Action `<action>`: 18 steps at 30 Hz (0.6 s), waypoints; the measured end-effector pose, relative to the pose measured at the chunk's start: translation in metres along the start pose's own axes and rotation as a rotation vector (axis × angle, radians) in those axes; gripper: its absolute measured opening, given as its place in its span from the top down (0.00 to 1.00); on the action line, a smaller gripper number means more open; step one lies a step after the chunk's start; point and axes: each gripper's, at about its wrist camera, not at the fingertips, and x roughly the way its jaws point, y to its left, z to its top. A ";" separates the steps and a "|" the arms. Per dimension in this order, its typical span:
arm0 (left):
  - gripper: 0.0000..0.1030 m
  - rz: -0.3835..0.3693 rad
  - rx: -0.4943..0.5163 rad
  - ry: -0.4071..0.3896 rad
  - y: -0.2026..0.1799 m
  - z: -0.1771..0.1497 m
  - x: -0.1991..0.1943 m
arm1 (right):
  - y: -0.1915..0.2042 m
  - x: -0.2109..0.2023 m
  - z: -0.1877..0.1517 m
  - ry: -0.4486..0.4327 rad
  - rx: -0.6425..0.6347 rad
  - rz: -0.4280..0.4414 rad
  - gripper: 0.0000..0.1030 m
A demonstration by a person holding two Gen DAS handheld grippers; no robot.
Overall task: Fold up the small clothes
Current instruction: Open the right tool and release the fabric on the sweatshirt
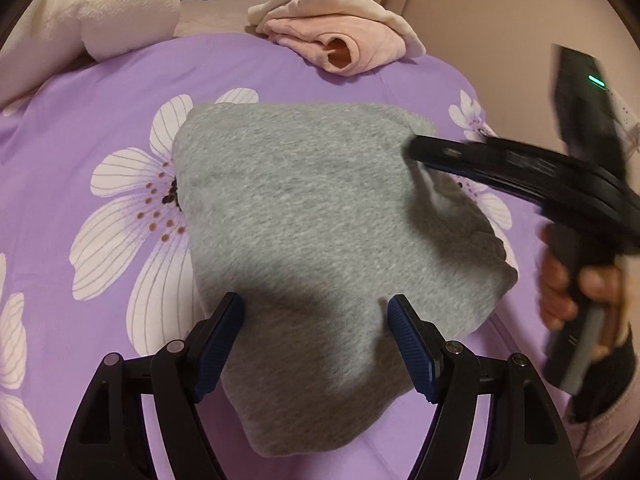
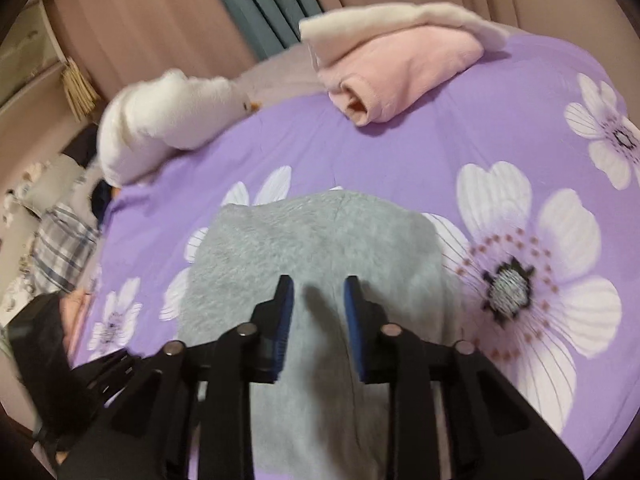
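Note:
A folded grey fleece garment lies on the purple flowered bedspread. My left gripper is open and empty, its jaws wide apart just above the garment's near part. My right gripper is open and empty over the same grey garment, its blue pads a hand-width apart. In the left wrist view the right gripper reaches in from the right over the garment's right edge; a hand holds its handle.
A folded pink and cream garment lies at the far edge of the bed, also in the right wrist view. A white plush toy lies at the far left. Curtains hang behind. Clutter sits left of the bedspread.

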 end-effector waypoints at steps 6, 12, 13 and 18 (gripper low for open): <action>0.29 -0.011 0.009 -0.001 0.000 0.001 0.000 | -0.019 0.042 0.004 0.144 0.065 -0.058 0.78; 0.29 -0.010 -0.005 -0.001 0.002 0.001 -0.001 | -0.021 0.015 -0.002 0.103 0.050 -0.042 0.76; 0.29 -0.010 -0.007 0.000 0.002 0.001 -0.001 | -0.018 0.008 -0.005 0.087 0.028 -0.040 0.74; 0.29 -0.015 -0.028 -0.001 0.004 0.002 -0.002 | 0.000 -0.030 -0.027 0.029 -0.079 -0.014 0.74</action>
